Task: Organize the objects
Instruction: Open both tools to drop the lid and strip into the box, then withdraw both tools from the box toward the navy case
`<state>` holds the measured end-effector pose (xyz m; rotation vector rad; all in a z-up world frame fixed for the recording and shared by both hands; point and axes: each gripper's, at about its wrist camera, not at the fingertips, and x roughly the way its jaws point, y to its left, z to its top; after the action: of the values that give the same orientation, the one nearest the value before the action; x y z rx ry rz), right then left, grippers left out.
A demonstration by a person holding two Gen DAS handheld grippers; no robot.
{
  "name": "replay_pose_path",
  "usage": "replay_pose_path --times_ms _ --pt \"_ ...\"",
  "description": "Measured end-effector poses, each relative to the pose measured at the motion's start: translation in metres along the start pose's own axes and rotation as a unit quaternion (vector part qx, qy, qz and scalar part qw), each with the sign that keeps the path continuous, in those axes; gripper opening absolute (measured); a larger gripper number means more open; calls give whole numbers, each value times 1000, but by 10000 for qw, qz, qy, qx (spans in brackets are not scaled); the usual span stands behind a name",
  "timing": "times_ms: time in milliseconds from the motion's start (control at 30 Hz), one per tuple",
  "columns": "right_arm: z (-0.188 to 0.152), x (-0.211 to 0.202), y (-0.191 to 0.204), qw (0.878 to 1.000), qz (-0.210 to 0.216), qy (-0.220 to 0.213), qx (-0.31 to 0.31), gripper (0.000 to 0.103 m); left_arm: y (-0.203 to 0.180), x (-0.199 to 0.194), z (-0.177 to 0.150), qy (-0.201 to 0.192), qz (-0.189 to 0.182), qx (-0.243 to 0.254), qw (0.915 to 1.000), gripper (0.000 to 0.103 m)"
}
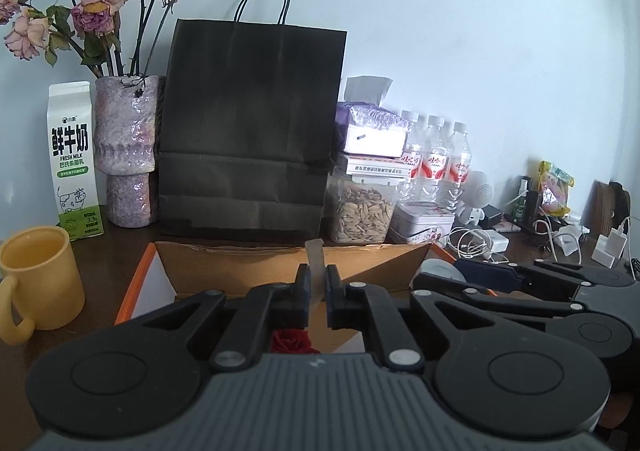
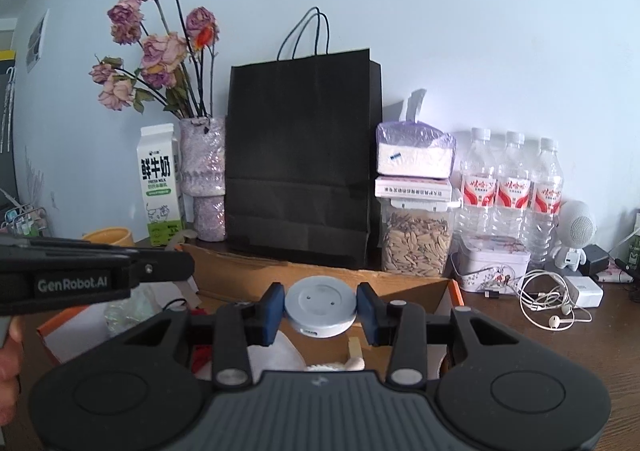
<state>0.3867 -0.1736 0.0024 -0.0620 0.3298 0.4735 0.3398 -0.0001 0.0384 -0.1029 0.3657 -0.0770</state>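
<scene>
The left gripper [image 1: 318, 291] has its fingers clenched on a thin pale strip [image 1: 314, 257] that stands upright between them, above the open cardboard box [image 1: 248, 263]. Only the left wrist view shows this strip clearly, along with a dark red rose [image 1: 290, 341] lying in the box beneath the gripper and a yellow mug [image 1: 38, 277] to the left of the box. The right wrist view alone shows the right gripper [image 2: 322, 309] grasping a round, smooth, pale grey disc [image 2: 322, 303] by its edges, held over the same box. The dark wooden desk [image 2: 560, 351] stands against a plain pale wall. Along its back are a milk carton [image 2: 159, 187], a rough mottled vase [image 2: 204, 179] of dried roses, a matte black paper bag [image 2: 300, 159], a clear jar of seeds [image 2: 416, 243], three water bottles [image 2: 512, 187] and tangled white earphones [image 2: 548, 301].
</scene>
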Motion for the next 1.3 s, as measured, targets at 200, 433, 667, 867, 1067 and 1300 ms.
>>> replay_pose_path --times_ms 200,433,667,867,1067,1300 --pt "-5 5 -4 9998 -87 151 47 40 4 3 -3 38 103 -13 9999 17" --pt "-7 3 -7 9996 -197 102 171 103 6 -5 1 -266 556 -89 9981 103" --pt "-8 5 -6 9995 -240 166 156 103 4 -4 1 -196 505 -109 9985 103" --pt "-8 3 -5 9994 -265 154 138 103 2 -6 0 -164 472 -82 9987 103" --pt "-9 -3 -2 9995 -284 125 74 103 0 -14 -2 -138 432 -56 9990 103" --pt "-15 -23 -2 9994 -338 71 47 103 0 -33 -10 -81 428 -82 9990 103"
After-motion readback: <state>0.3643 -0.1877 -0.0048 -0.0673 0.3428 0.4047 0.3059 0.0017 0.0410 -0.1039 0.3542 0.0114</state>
